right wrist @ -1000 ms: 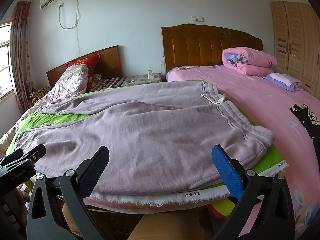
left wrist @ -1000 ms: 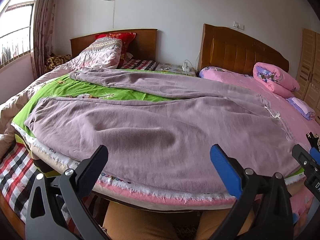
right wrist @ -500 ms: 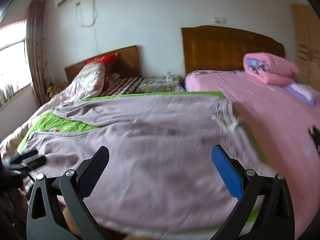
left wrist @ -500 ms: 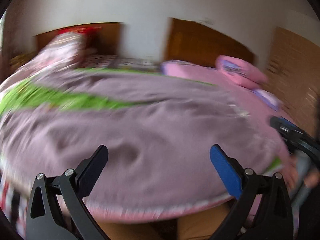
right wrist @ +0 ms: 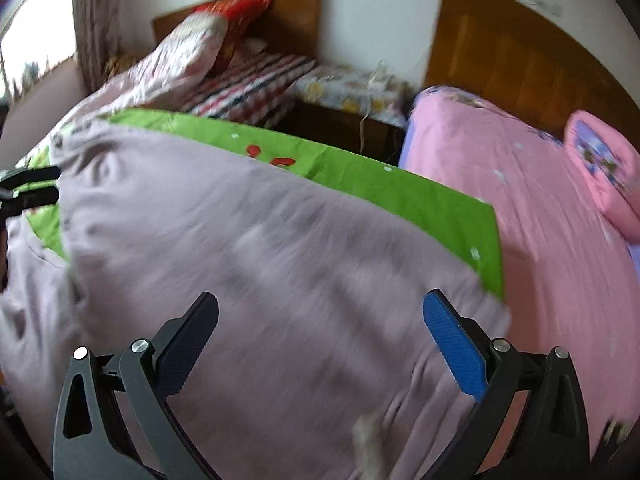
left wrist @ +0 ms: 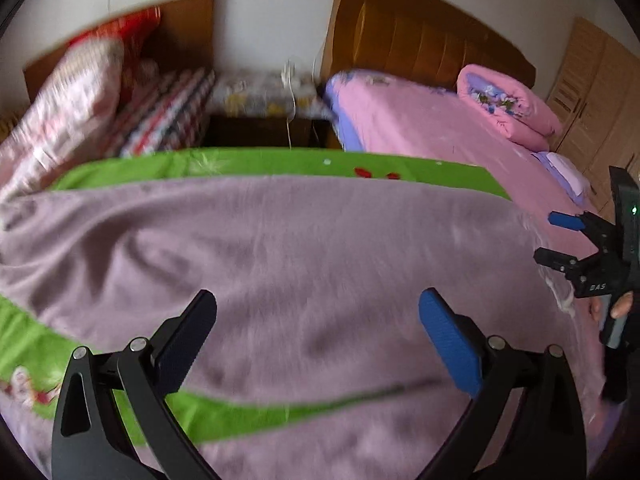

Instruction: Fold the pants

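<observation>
The pants (left wrist: 320,264), a mauve fleece pair, lie spread flat over a green sheet (left wrist: 280,162) on the near bed, filling the lower part of both wrist views. Closest to the left camera, the left gripper (left wrist: 316,316) hangs just above the cloth with its fingers (left wrist: 192,332) spread wide and nothing between them; a narrow strip of green shows beneath it between two stretches of mauve fabric. In the right wrist view the right gripper (right wrist: 320,320) is likewise wide apart over the pants, empty, with a whitish cord (right wrist: 370,440), probably the drawstring though blur makes it hard to tell, lying low between its fingers. At the right edge of the left view that same right gripper appears from the side, held by a hand (left wrist: 620,306) whose fingertips show on the grip. The left gripper's dark finger tips enter the right view at the far left edge, close to the pants' edge there.

Beyond the pants the green sheet runs as a band along their far edge. To the right lies a pink bedspread (right wrist: 540,208) with a rolled pink quilt (left wrist: 508,108) near a wooden headboard (left wrist: 420,36). Further left sit a nightstand (right wrist: 352,88) with a patterned cover, a striped blanket (left wrist: 164,112) and a red pillow (right wrist: 236,8). A wooden wardrobe (left wrist: 596,96) stands at the far right.
</observation>
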The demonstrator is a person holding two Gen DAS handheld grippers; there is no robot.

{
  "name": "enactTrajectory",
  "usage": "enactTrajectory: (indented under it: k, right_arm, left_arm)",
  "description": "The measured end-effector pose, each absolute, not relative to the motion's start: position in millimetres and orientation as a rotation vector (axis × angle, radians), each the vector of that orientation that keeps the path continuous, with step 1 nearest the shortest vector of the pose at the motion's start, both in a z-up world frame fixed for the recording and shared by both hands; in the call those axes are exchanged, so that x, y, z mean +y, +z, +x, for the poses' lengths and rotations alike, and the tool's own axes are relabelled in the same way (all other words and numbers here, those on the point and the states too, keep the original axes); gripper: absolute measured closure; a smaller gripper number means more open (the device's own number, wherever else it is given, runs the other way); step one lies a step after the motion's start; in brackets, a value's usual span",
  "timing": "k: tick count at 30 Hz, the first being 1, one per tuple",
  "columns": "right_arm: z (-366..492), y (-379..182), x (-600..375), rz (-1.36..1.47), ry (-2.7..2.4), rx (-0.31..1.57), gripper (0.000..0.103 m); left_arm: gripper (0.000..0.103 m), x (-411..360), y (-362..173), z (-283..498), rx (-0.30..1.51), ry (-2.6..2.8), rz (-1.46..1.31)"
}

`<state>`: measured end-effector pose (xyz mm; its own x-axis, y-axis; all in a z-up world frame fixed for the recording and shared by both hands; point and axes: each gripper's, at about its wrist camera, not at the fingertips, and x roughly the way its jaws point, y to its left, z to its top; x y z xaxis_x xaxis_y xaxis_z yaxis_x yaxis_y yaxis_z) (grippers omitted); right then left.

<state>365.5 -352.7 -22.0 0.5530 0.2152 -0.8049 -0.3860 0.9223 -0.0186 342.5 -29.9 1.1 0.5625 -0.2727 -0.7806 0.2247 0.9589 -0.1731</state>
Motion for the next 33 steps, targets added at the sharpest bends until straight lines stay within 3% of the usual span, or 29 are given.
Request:
enactTrajectory:
  k: [8,12,16,18,25,30,32,33]
  right_arm:
    - [474.6,-52.0,-371.8,-0.162,0.478,1.081,0.009]
    - [496.5,-76.8,-371.5,-0.152,0.561,1.172,0.033]
    - [474.9,-66.1,-364.5,-0.219,0.636,1.083,0.081]
    - [449.9,-50.1,-356.4,-0.302,0.624,0.988,0.088]
    - [338.2,-0.8,-341.8,-0.404,0.573,0.712,0.092]
    - [294.1,-6.8,-332.3,-0.377,0.53,0.67,0.092]
    - [290.2,-12.2,-333.5,-0.368,0.498,0.665,0.093]
    - [288.1,-15.9,-332.9,-0.363,0.478,0.666,0.093]
  left_arm:
    - [0.008,-30.9,-4.4,430.4,1.018,-0.377,-0.047]
    - [0.009,-39.9,-7.7,462.6,1.05,-0.454,-0.027]
    - [0.009,-56.4,-10.0,478.1,1.058,-0.556,0.052]
    - [0.009,-67.9,-8.2,480.9,1.044,-0.611,0.127]
    - [0.007,-100.5,2.0,479.5,0.93,-0.804,0.399]
    - [0.01,-107.0,-16.2,482.3,1.068,-0.958,0.402]
    - [0.039,-105.1,-20.5,469.4,1.093,-1.005,0.394]
    - [0.063,-102.1,-20.8,457.6,1.082,-1.004,0.399]
